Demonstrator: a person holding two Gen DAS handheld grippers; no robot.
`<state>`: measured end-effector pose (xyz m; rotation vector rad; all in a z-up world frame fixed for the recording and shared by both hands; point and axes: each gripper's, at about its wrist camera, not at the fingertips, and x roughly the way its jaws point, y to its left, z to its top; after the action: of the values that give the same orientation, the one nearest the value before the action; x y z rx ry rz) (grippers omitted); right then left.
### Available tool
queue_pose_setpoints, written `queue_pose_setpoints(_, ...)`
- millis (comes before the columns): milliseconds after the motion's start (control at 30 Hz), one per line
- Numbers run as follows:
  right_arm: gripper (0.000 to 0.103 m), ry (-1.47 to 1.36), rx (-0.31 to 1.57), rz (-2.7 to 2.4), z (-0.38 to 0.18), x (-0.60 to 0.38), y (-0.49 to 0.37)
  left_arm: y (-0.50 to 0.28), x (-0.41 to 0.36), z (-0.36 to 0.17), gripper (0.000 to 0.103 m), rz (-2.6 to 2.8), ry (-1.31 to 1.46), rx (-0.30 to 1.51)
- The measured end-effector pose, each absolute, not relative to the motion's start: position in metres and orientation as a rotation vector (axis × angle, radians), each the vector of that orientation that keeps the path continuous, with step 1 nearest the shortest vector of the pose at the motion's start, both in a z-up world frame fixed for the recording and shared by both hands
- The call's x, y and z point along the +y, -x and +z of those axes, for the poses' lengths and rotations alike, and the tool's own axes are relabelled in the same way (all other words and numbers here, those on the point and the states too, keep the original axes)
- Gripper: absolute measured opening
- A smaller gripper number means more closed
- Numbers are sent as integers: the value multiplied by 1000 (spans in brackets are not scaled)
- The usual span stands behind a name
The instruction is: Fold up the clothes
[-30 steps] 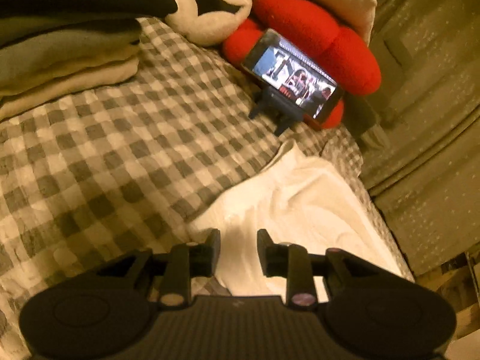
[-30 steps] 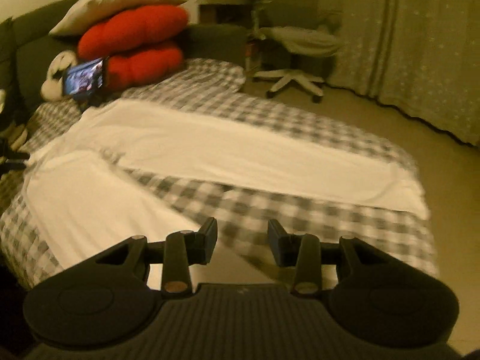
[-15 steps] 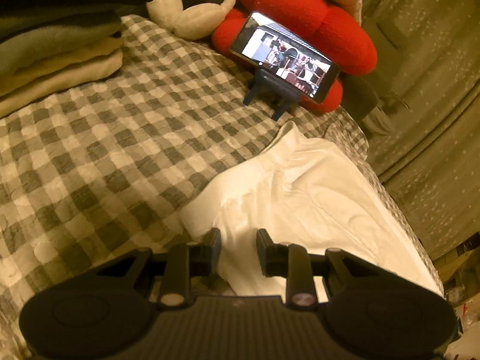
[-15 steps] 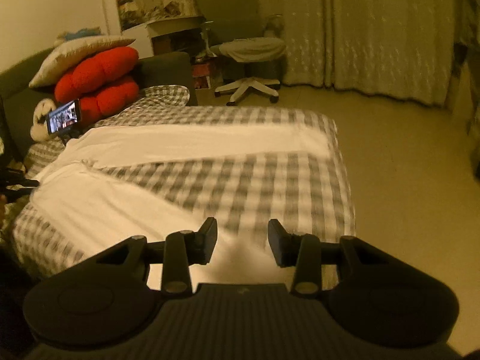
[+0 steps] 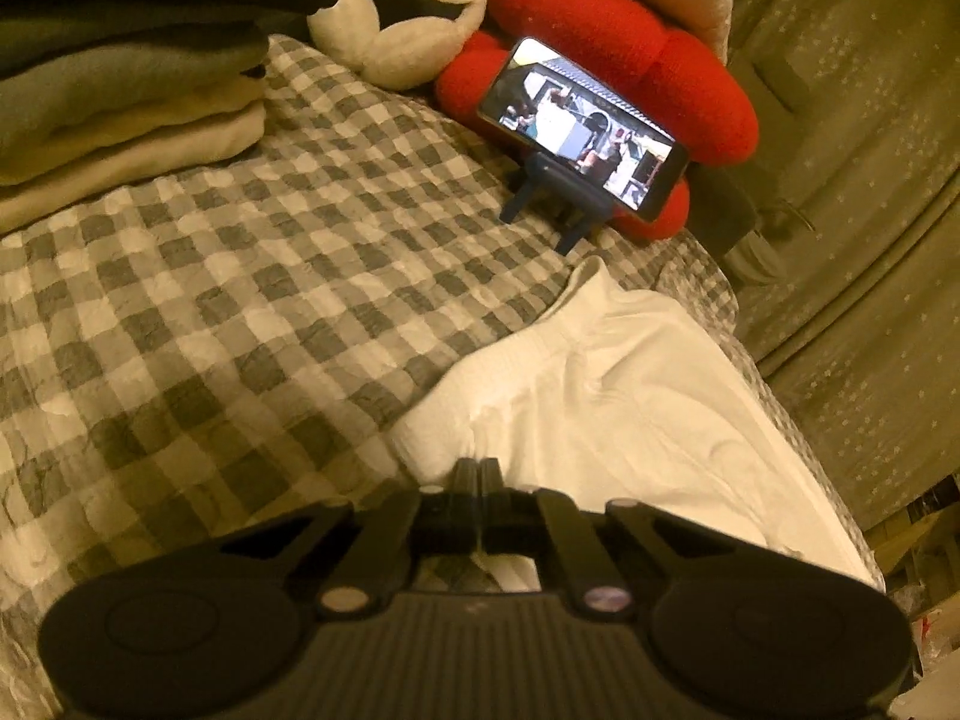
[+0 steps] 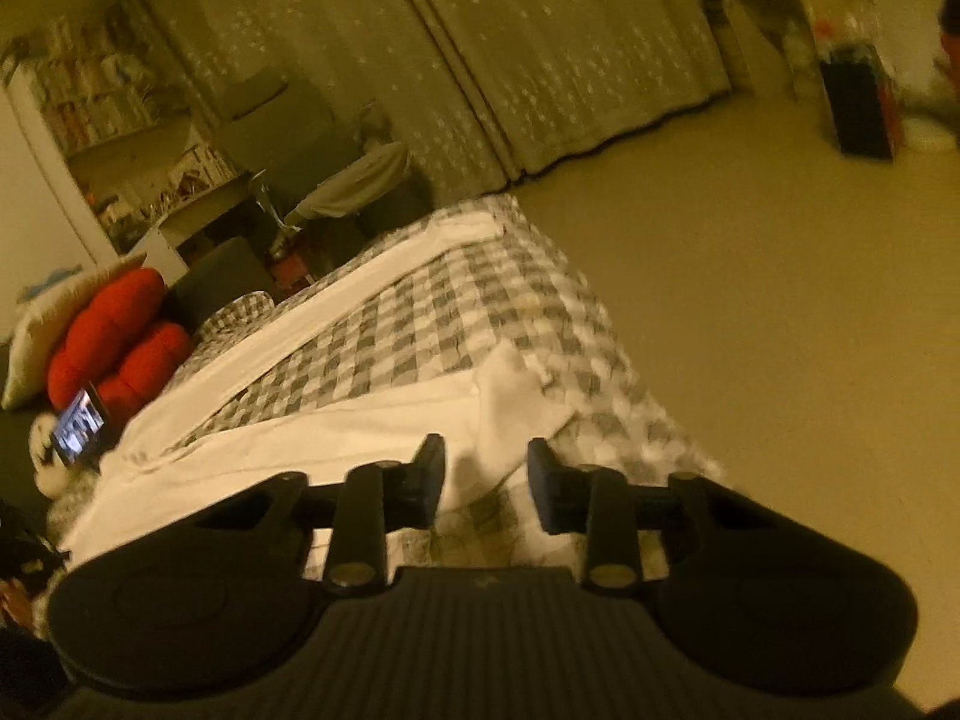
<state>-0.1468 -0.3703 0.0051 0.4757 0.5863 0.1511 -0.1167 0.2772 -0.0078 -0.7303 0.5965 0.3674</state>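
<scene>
Left hand-held gripper (image 5: 478,471) is pressed together, pinching the waist edge of the white trousers (image 5: 630,420) right at its tips, anchoring that end on the checked bed (image 5: 240,300). Right hand-held gripper (image 6: 486,465) is closing, jaws still apart, the trouser cuff (image 6: 510,396) just ahead between them. Likely it's after that hem, to carry one end over to the other.

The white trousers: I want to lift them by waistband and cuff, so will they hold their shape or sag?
The white trousers will probably sag: the cloth already wrinkles at the waistband. They look thin and likely light. The spread legs may swing together when lifted.
</scene>
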Motion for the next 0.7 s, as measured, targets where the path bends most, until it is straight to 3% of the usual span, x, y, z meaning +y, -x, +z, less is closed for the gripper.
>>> queue_pose_setpoints(100, 3, -479, 561, 114, 3, -369, 145, 119, 276, -3, 0, 396, 711, 589)
queue_pose_setpoints(367, 2, -443, 472, 40, 26, -378, 180, 132, 274, 19, 0, 410, 623, 567)
queue_pose_setpoints(700, 1, -411, 518, -44, 8, -381, 179, 139, 278, 22, 0, 390, 597, 558)
